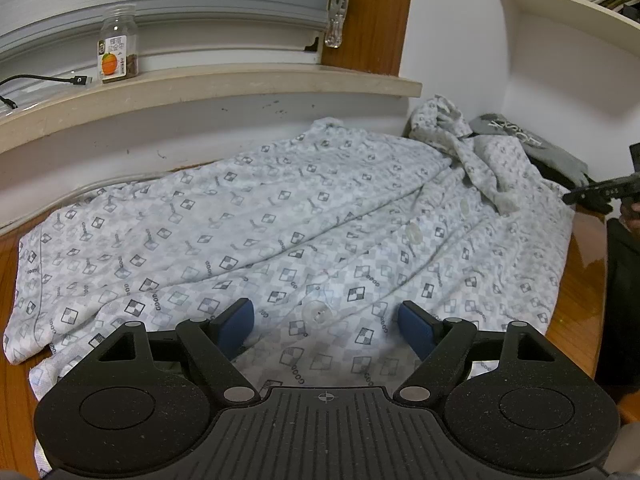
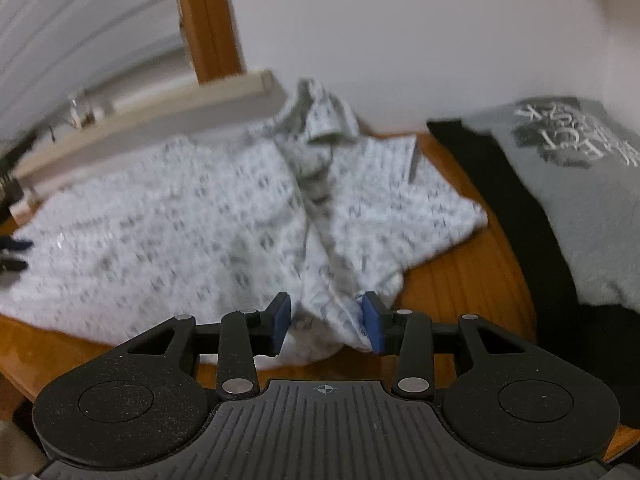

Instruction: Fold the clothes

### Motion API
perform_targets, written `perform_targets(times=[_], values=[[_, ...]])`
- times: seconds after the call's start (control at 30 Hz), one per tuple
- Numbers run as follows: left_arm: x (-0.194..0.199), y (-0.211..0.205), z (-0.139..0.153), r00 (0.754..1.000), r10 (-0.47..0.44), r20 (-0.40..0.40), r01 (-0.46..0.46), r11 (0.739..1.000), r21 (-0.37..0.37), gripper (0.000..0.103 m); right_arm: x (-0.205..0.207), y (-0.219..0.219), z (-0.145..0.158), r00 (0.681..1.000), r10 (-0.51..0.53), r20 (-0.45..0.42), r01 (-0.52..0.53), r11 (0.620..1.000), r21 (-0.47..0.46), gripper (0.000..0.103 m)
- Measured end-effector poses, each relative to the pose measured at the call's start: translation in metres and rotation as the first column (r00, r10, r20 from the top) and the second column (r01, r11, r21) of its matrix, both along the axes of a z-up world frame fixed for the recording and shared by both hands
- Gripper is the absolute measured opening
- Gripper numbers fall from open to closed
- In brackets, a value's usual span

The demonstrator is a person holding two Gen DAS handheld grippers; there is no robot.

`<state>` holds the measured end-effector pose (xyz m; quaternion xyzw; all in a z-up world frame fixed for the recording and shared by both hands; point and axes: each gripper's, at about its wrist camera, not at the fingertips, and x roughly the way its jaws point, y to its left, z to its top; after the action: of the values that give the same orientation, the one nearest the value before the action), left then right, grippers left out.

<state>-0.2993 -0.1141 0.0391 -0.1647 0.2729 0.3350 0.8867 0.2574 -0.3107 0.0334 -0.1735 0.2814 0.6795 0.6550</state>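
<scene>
A white shirt (image 1: 280, 220) with a grey check pattern and clear buttons lies spread on the wooden table (image 1: 580, 300), collar toward the far right. My left gripper (image 1: 326, 320) hovers open over the button placket near the hem, nothing between its blue pads. In the right wrist view, blurred by motion, the shirt (image 2: 180, 220) shows its collar end. My right gripper (image 2: 326, 320) stands partly open around a bunched fold of the shirt's near edge. The fold touches the right pad (image 2: 372, 324), while a small gap shows at the left pad. The right gripper (image 1: 576, 198) tip appears at the left view's right edge.
A folded grey T-shirt (image 2: 560, 160) with a print lies on a black garment (image 2: 500, 200) at the right. A window sill (image 1: 240, 80) behind the table carries a jar (image 1: 118, 44) and a cable. A bookshelf (image 1: 580, 20) hangs at the upper right.
</scene>
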Motion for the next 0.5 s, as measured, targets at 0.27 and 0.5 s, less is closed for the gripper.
perform_targets(times=[0.27,0.5], values=[[-0.004,-0.009,0.001,0.999,-0.043,0.001,0.043,0.999,0.012,0.083,0.013,-0.038,0.028,0.998,-0.007,0.059,0.01,0.999,-0.041,0.004],[-0.013,-0.019,0.006,1.0,-0.015,-0.009,0.016,0.999,0.043,0.083,0.005,-0.041,0.016,0.992,-0.074,0.104,0.076,0.997,-0.014,0.04]])
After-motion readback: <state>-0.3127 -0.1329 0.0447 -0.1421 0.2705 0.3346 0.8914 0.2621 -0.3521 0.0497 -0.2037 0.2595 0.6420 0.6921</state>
